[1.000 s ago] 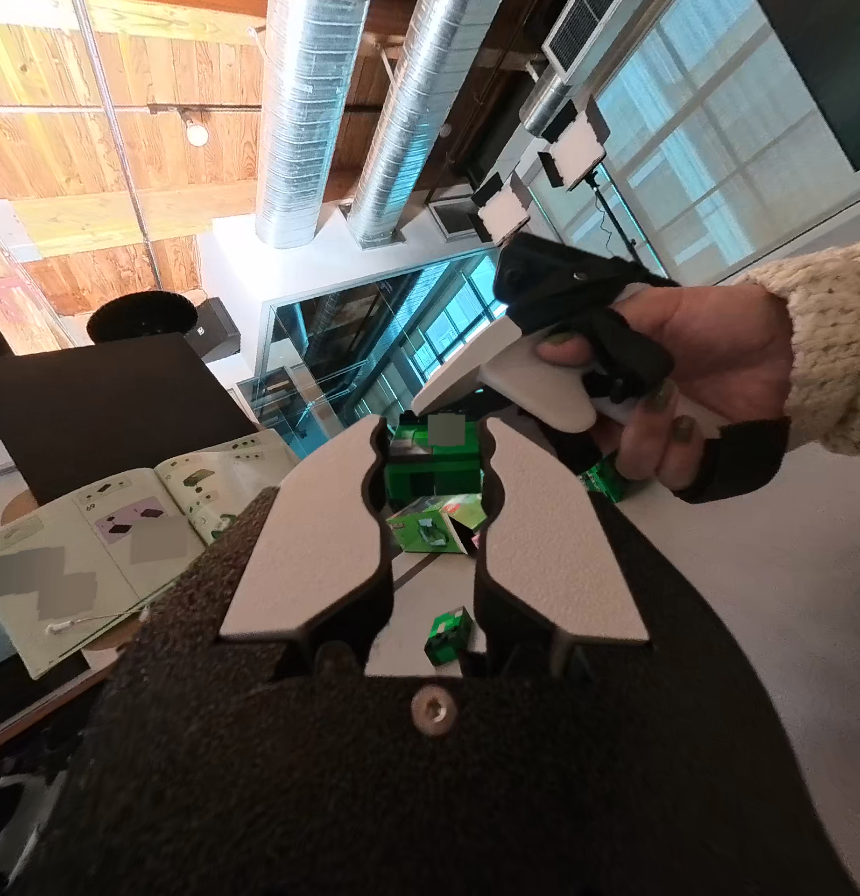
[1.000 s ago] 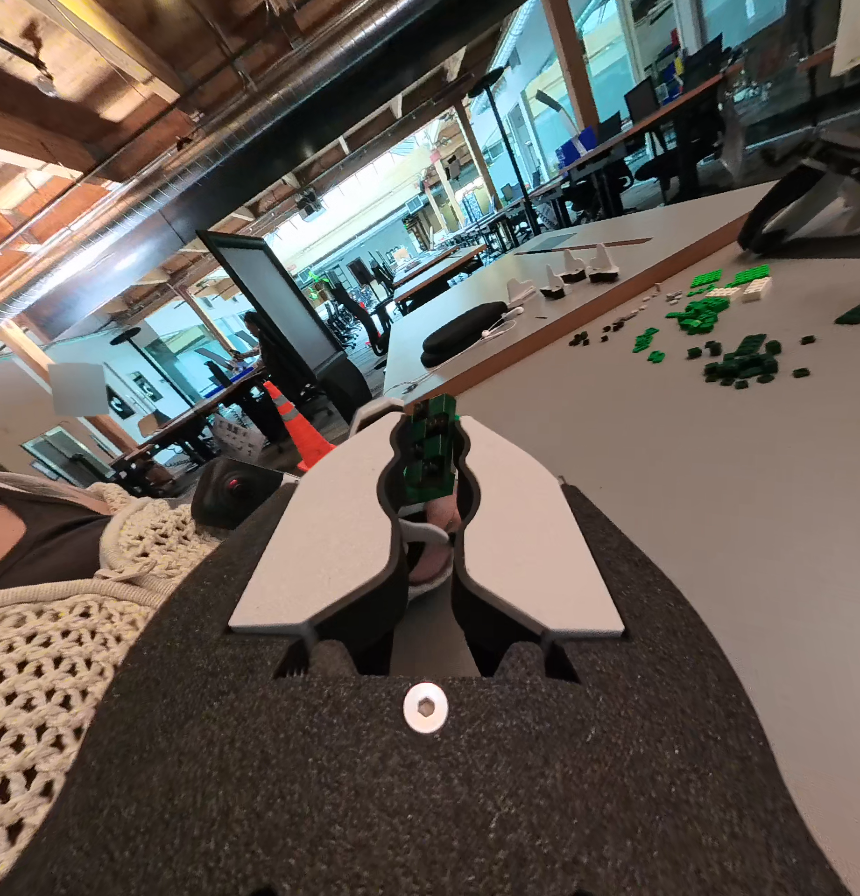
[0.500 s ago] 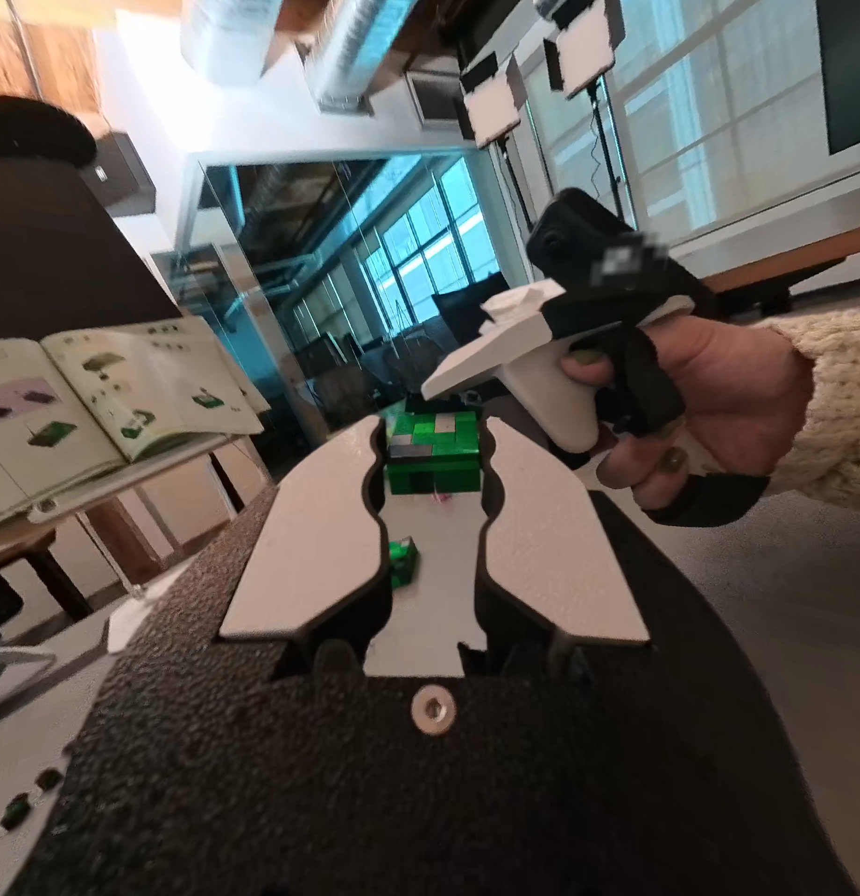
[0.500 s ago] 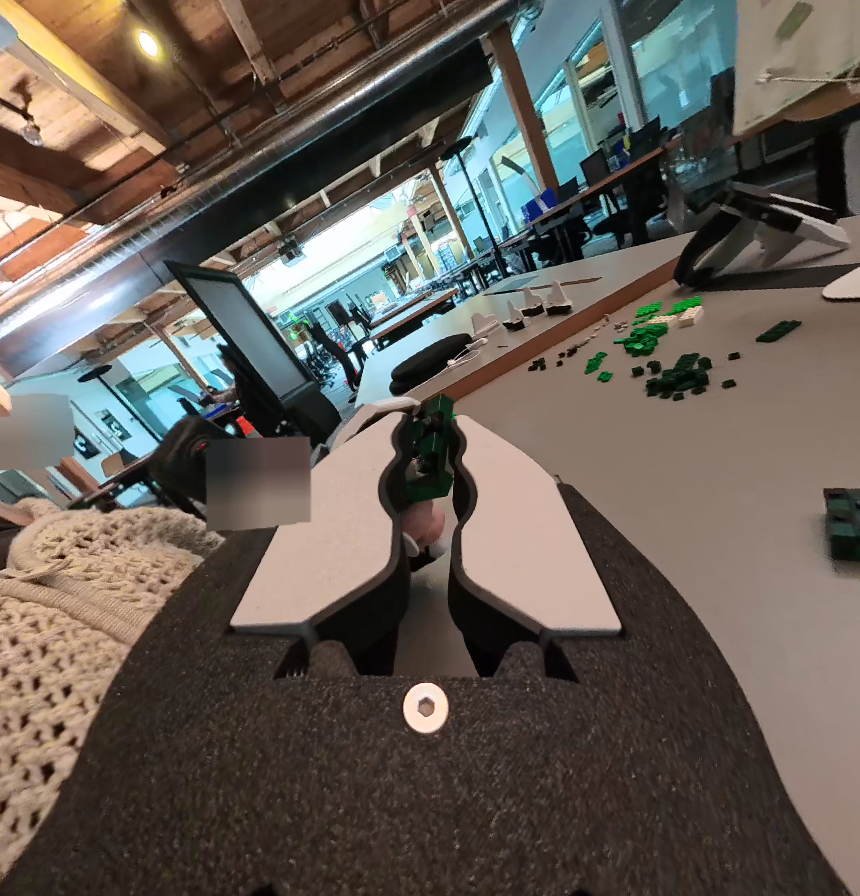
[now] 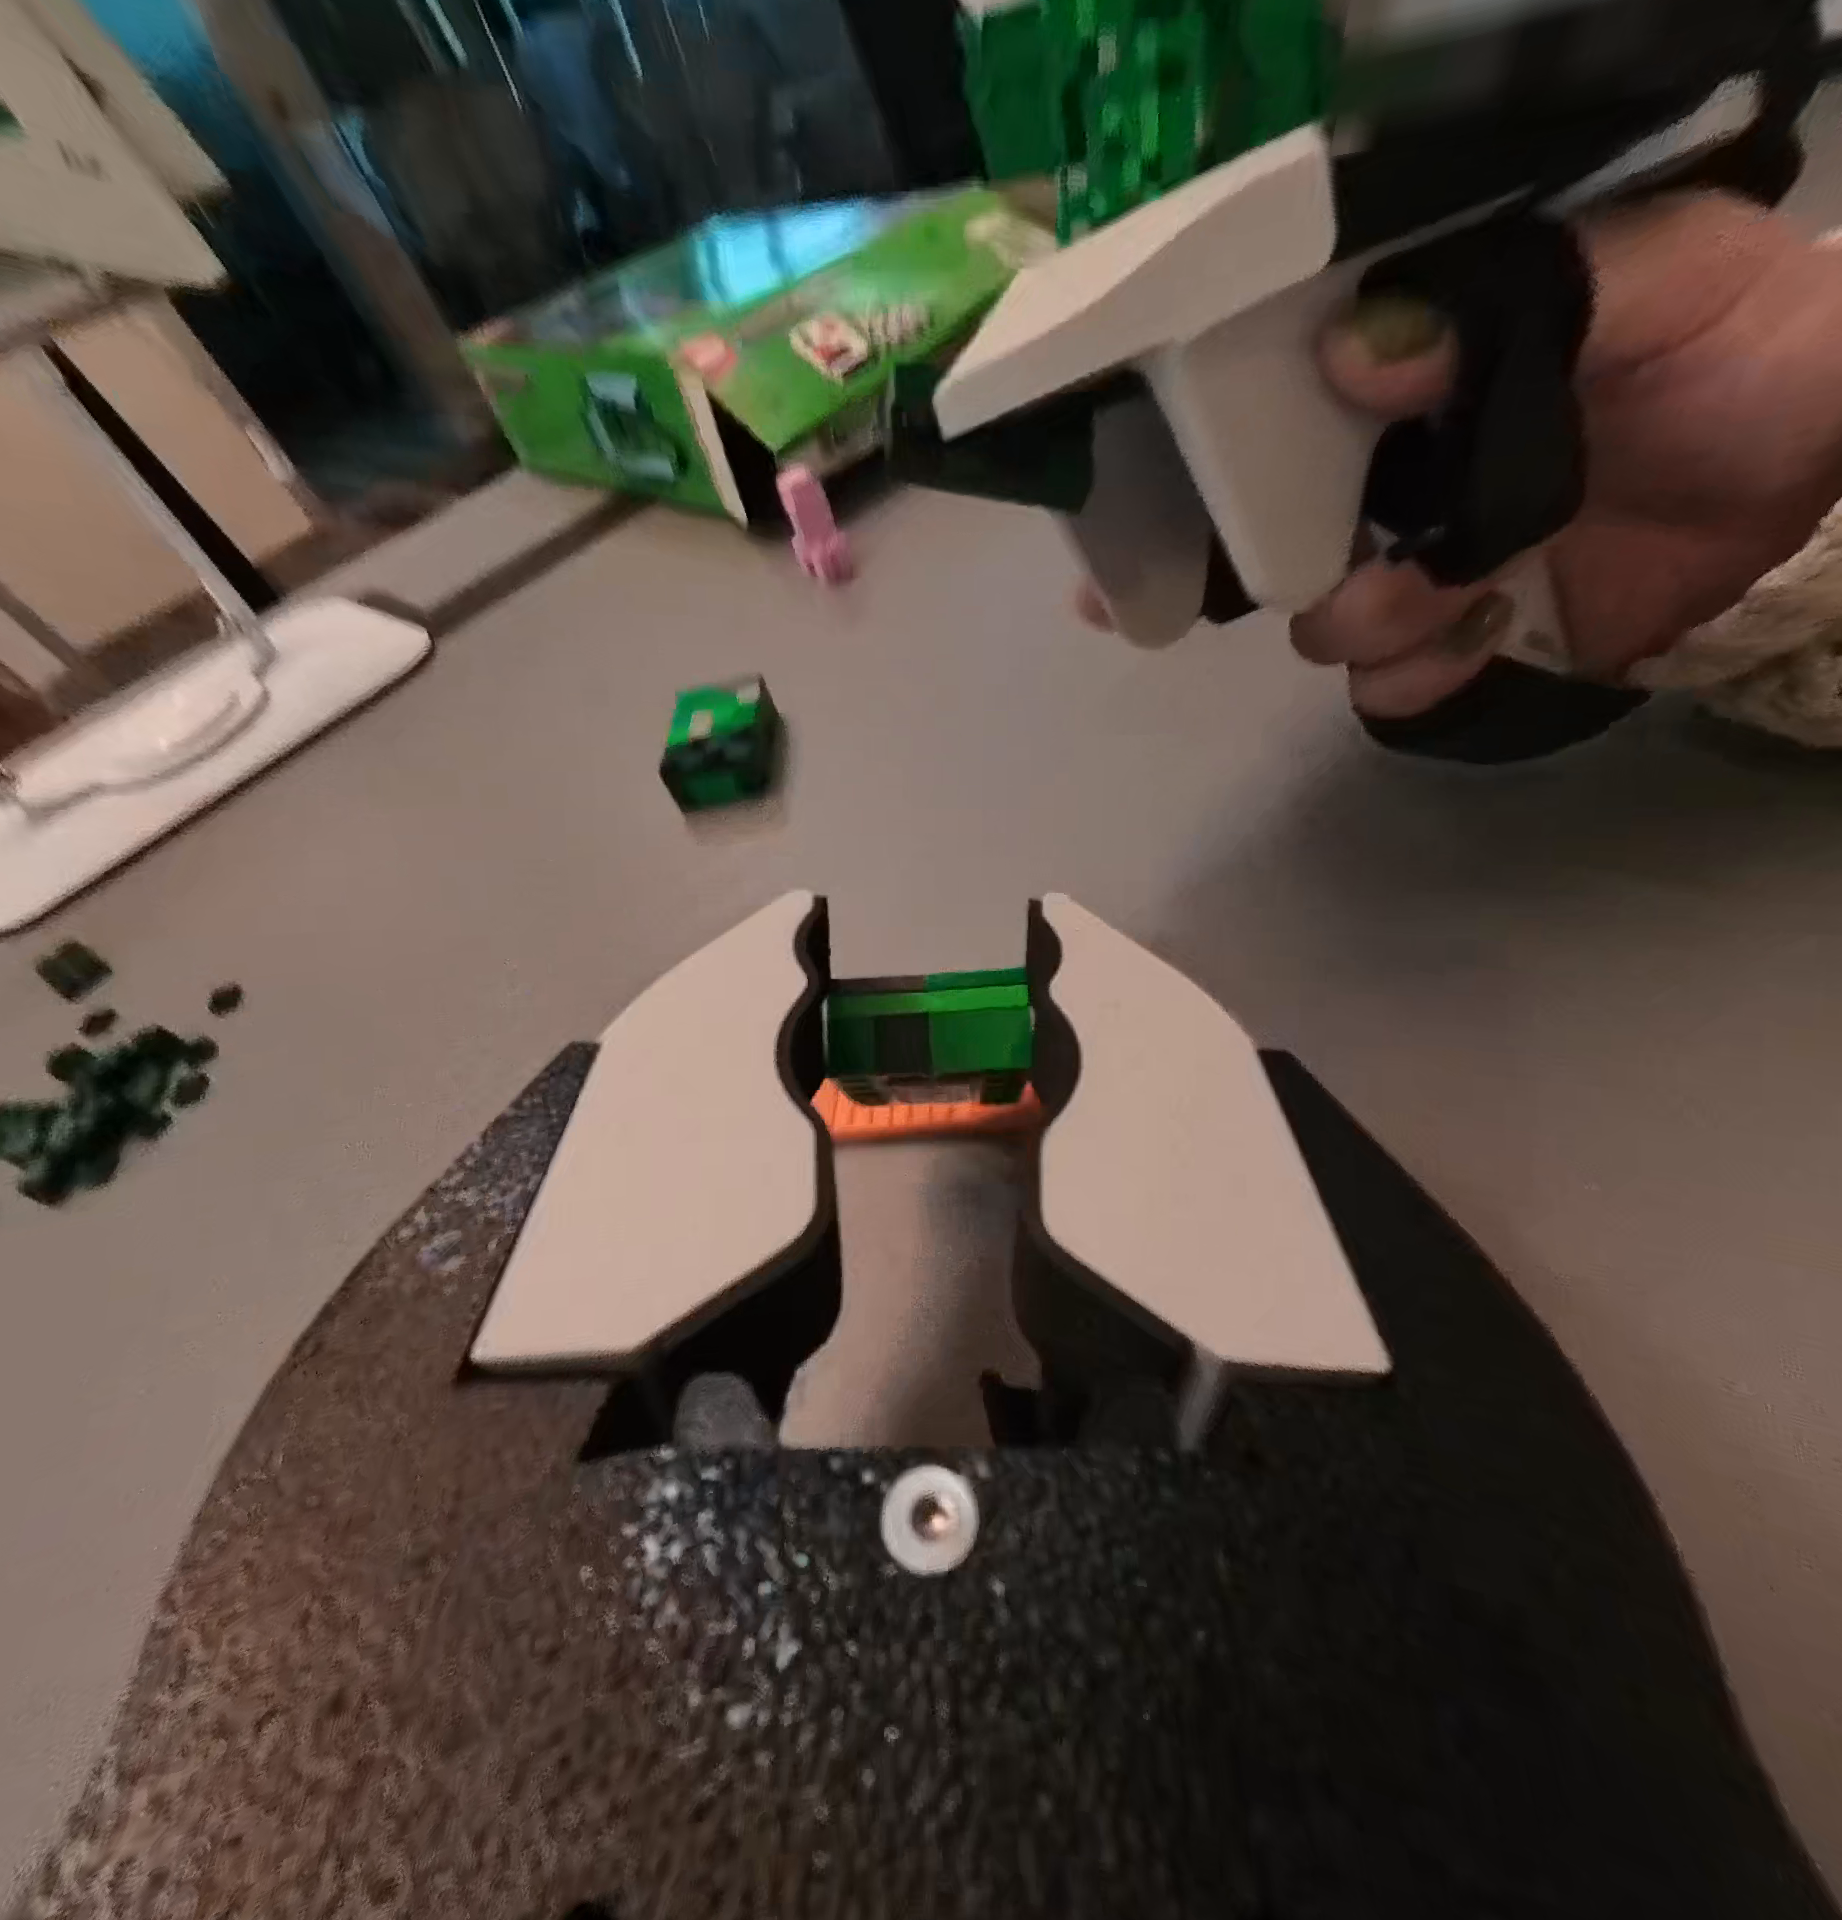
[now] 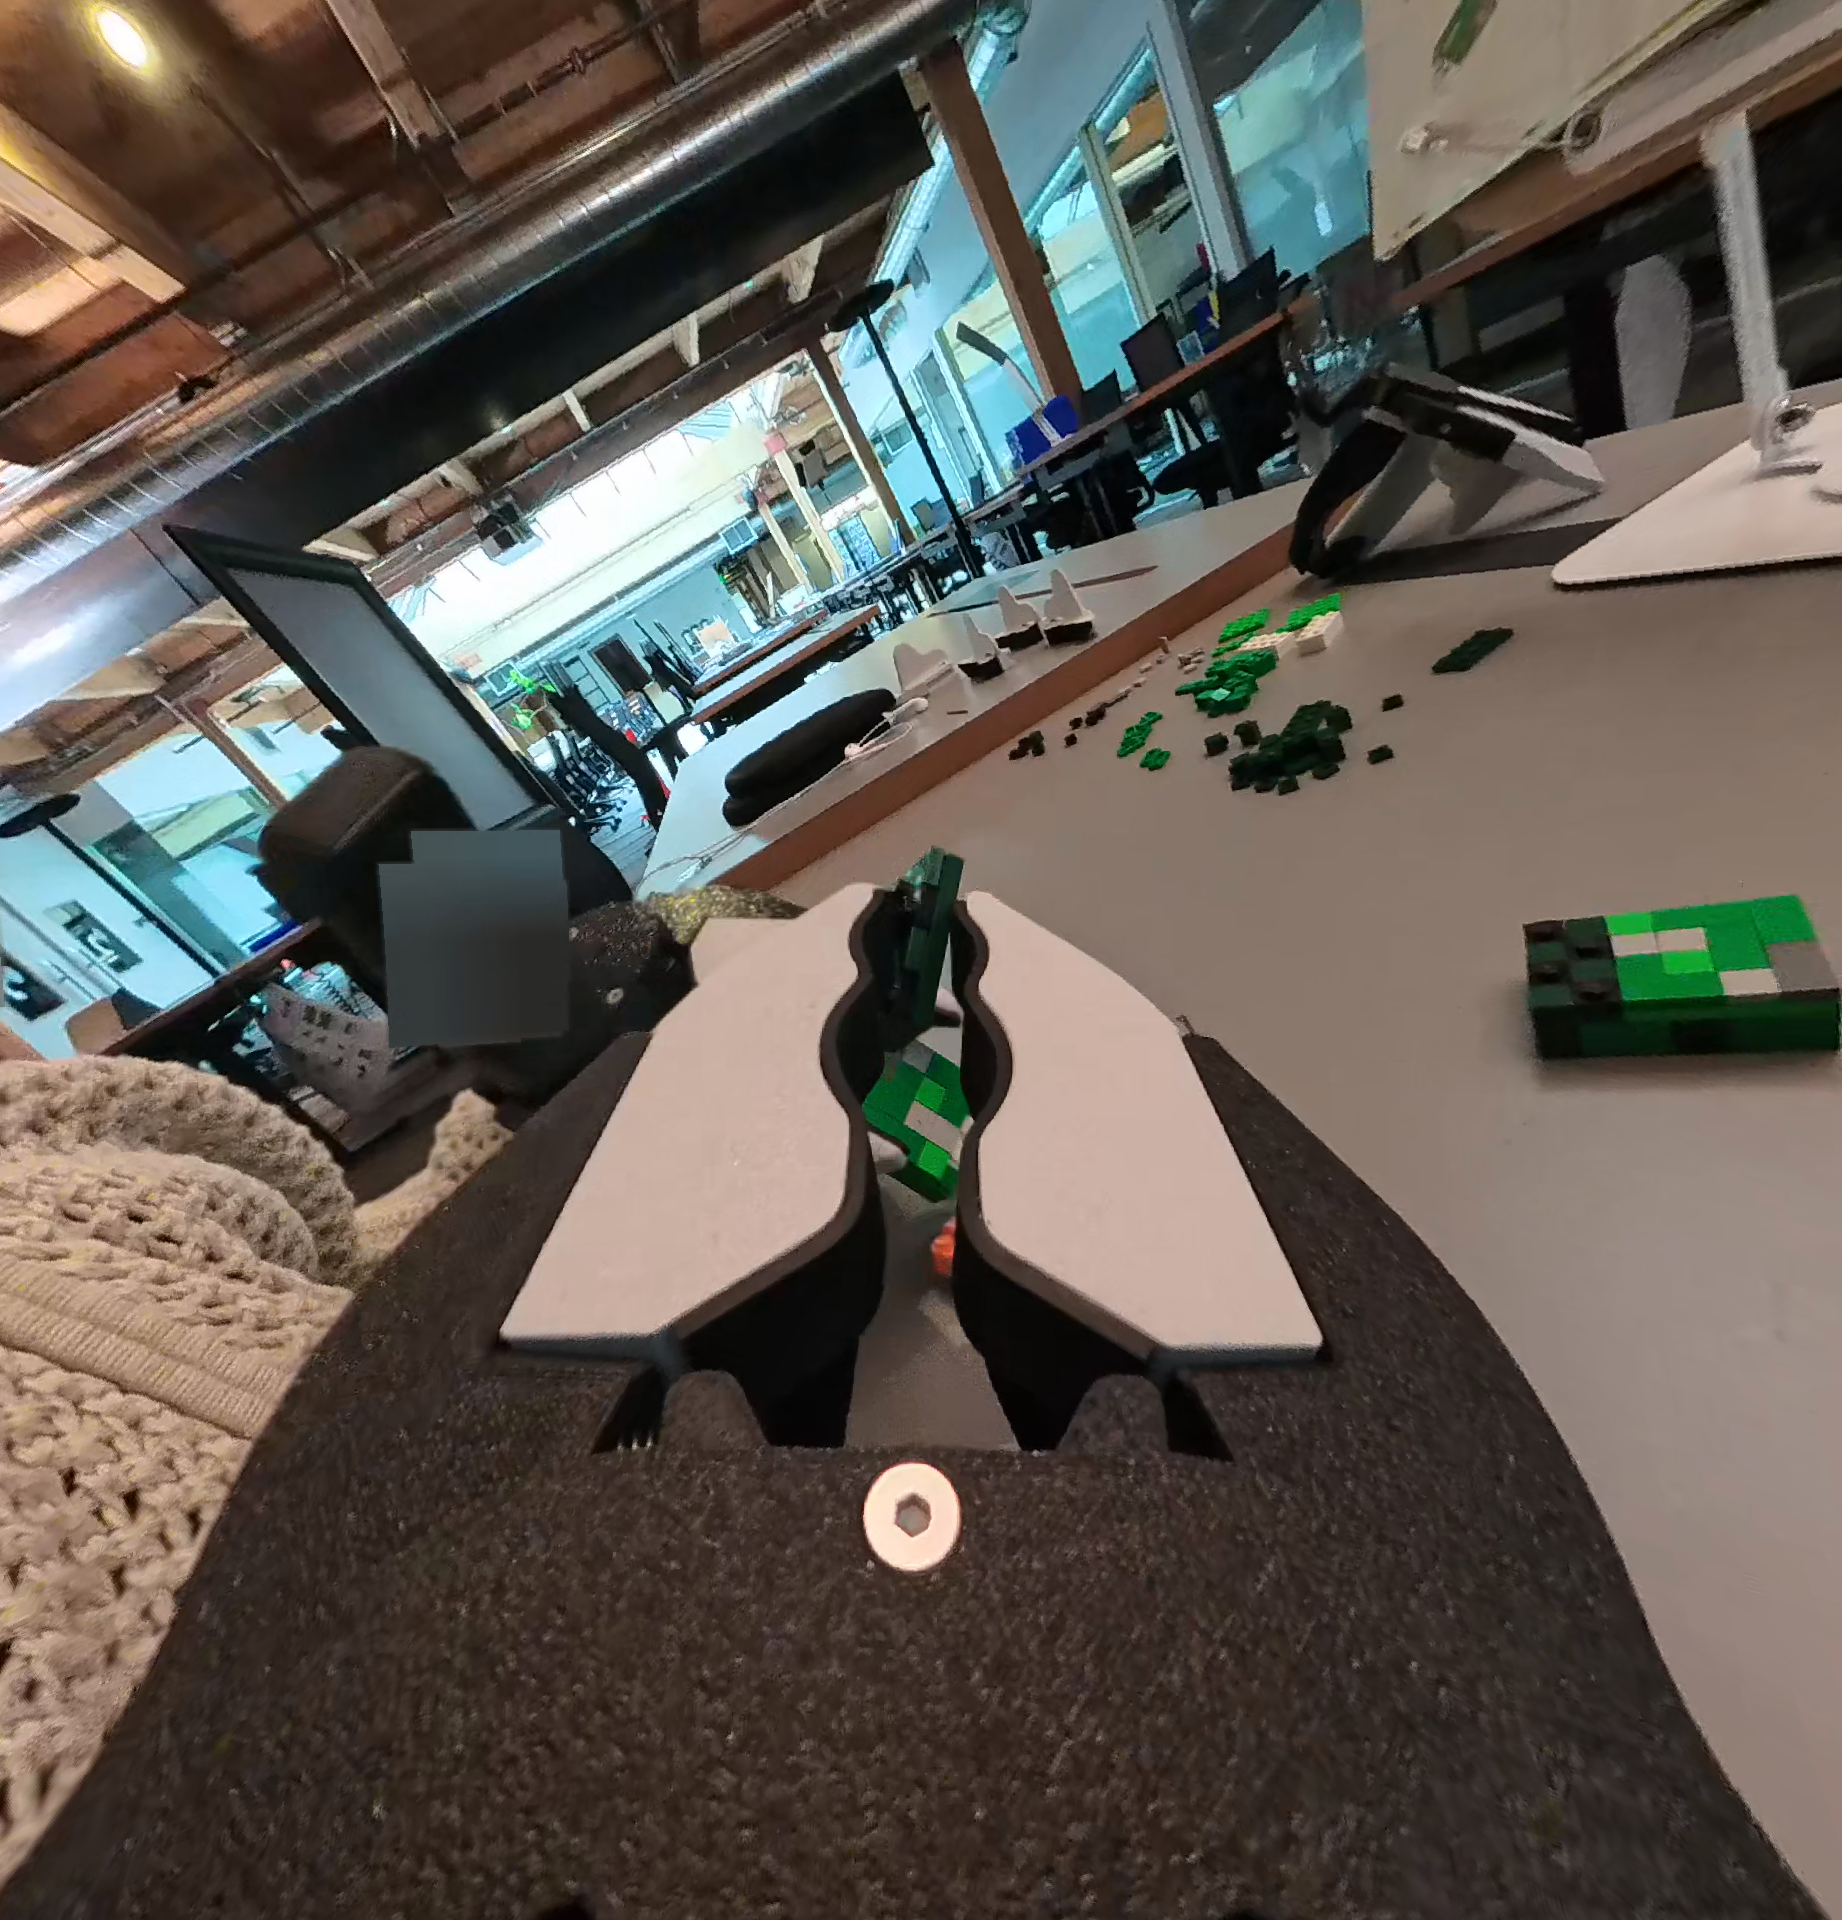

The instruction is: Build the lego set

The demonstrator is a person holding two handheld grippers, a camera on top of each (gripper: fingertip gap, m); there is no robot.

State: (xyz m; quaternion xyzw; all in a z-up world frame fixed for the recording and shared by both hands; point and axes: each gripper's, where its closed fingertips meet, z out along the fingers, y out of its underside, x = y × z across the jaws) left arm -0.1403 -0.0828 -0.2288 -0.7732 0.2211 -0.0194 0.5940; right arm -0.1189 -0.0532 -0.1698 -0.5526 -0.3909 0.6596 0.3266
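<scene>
Sitting between the left claw (image 5: 927,940) fingers (tips apart): green block (image 5: 927,1031).

Ahead of the left claw (image 5: 927,940) the grey surface (image 5: 1312,987) lies bare up to a small green brick cube (image 5: 722,740), which sits alone in the middle. Beyond it a pink figure (image 5: 818,525) stands just before the open green box (image 5: 751,364). To the left, a heap of dark green pieces (image 5: 86,1101) and the white stand base (image 5: 169,717) narrow the way. The right claw (image 6: 922,904), raised, blocks the upper right. In the right wrist view, a flat green brick slab (image 6: 1681,977) lies to the right, well apart from the scattered green bricks (image 6: 1270,727) farther off; bare surface runs between them.
</scene>
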